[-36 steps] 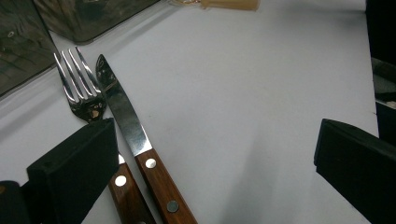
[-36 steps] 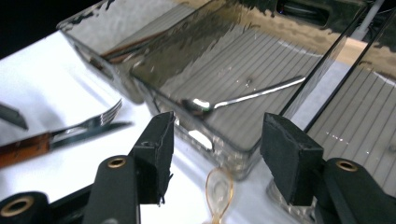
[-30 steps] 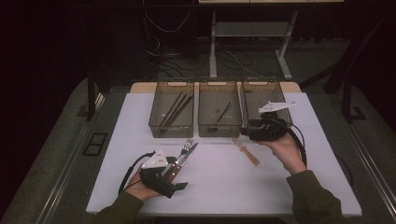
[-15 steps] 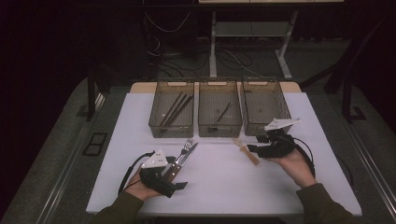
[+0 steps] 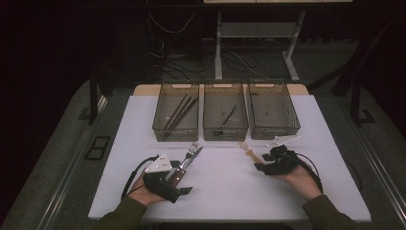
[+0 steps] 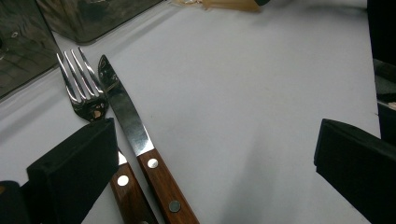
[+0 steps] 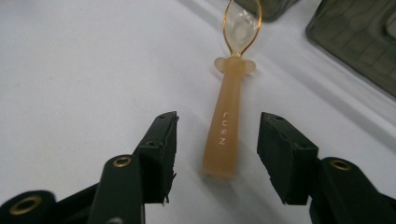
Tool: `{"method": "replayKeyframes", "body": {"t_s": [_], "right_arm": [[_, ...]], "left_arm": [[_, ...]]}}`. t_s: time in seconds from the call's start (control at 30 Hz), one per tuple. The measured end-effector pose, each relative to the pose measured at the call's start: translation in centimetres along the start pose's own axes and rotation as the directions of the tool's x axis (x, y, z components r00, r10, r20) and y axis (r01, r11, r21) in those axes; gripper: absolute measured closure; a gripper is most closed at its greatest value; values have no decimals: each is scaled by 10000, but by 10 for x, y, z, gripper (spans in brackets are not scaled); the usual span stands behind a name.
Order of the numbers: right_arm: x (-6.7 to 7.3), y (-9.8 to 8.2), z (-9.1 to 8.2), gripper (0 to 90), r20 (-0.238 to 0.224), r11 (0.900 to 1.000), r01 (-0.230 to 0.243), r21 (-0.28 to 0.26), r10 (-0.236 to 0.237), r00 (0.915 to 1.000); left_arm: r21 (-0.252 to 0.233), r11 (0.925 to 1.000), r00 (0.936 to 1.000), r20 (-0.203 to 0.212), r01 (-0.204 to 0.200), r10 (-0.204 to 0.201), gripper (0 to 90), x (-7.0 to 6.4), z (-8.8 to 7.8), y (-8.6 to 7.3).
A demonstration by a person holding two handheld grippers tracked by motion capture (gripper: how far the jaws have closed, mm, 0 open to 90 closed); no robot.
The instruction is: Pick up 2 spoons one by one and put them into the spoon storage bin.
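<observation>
Straddling amber spoon (image 7: 227, 135): right gripper (image 7: 217, 156), jaws just narrowing, pads clear of handle.
Left gripper (image 6: 210, 154): jaws wide, lower frame, over knife (image 6: 140, 144) and fork (image 6: 86, 95).

Three bins (image 5: 225, 125) stand side by side at the back of the desk (image 5: 225, 191). A fork (image 5: 190, 149) and knife (image 5: 187, 164) lie touching before the left bin. A spoon (image 5: 250, 152) lies before the gap between middle and right bins.
</observation>
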State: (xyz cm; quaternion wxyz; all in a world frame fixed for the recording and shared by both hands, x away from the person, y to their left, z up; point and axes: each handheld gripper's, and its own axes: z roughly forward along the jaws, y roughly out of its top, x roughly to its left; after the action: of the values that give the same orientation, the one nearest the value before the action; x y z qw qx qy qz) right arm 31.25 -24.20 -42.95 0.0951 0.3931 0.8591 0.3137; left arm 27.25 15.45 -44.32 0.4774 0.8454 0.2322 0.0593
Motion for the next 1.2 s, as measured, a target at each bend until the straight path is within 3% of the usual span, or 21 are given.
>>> {"method": "replayKeyframes", "body": {"t_s": [0.33, 0.57, 1.2], "right_arm": [[2, -4, 6, 598, 262, 9991, 304, 297, -312, 9992], [2, -6, 9, 626, 378, 9980, 496, 393, -510, 9980], [-1, -8, 9, 735, 254, 9991, 341, 241, -347, 9991]], "left_arm": [[11, 10000, 10000, -5, -22, 22, 0, 0, 0, 0], [13, 10000, 10000, -9, -30, 30, 0, -1, 0, 0], [71, 10000, 10000, -31, -35, 35, 0, -1, 1, 0]]}}
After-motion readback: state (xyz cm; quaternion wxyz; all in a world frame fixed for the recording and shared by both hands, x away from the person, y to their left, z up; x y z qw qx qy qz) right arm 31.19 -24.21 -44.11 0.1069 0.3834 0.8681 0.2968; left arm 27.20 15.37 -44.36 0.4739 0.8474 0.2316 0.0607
